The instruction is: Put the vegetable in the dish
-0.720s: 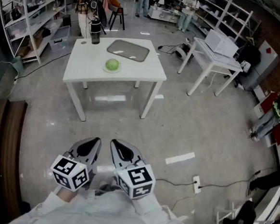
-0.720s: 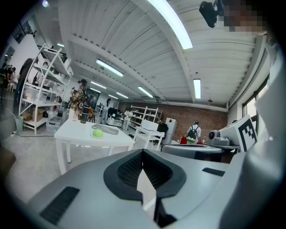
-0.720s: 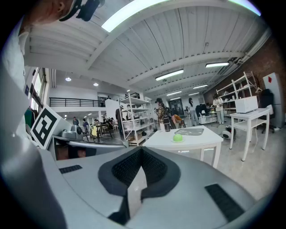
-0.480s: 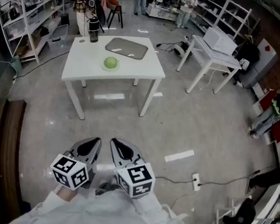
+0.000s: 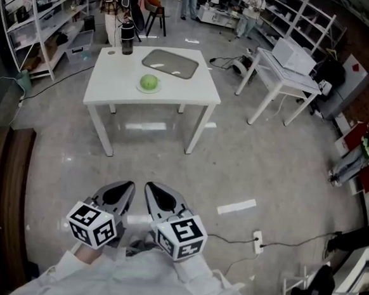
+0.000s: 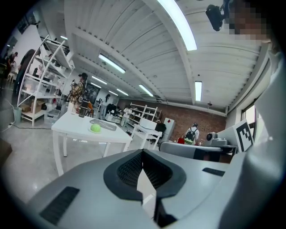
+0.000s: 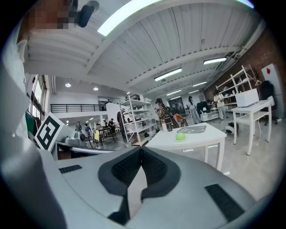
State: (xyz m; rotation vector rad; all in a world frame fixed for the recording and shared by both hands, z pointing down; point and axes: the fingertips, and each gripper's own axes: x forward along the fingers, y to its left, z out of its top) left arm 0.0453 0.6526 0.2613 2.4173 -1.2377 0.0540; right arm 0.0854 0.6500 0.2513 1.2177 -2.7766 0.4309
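A round green vegetable (image 5: 149, 82) lies on a small pale saucer on a white table (image 5: 113, 87) far ahead of me. Behind it on the table lies a flat grey dish (image 5: 170, 63). Both grippers hang close to my body over the floor, well short of the table. My left gripper (image 5: 123, 188) is shut with nothing in it, and so is my right gripper (image 5: 152, 191). The left gripper view shows its pads (image 6: 134, 165) meeting, with the vegetable (image 6: 95, 128) small in the distance. In the right gripper view the pads (image 7: 152, 165) also meet, the vegetable (image 7: 180, 137) beyond.
A dark bottle (image 5: 127, 34) stands at the table's far left corner. A second white table (image 5: 284, 78) with a box stands to the right. Shelving (image 5: 36, 17) lines the left. A power strip and cable (image 5: 258, 242) lie on the floor at right, a wooden bench (image 5: 2, 206) at left.
The table shifts slightly in the head view as the camera moves. Both grippers stay where they were, still shut.
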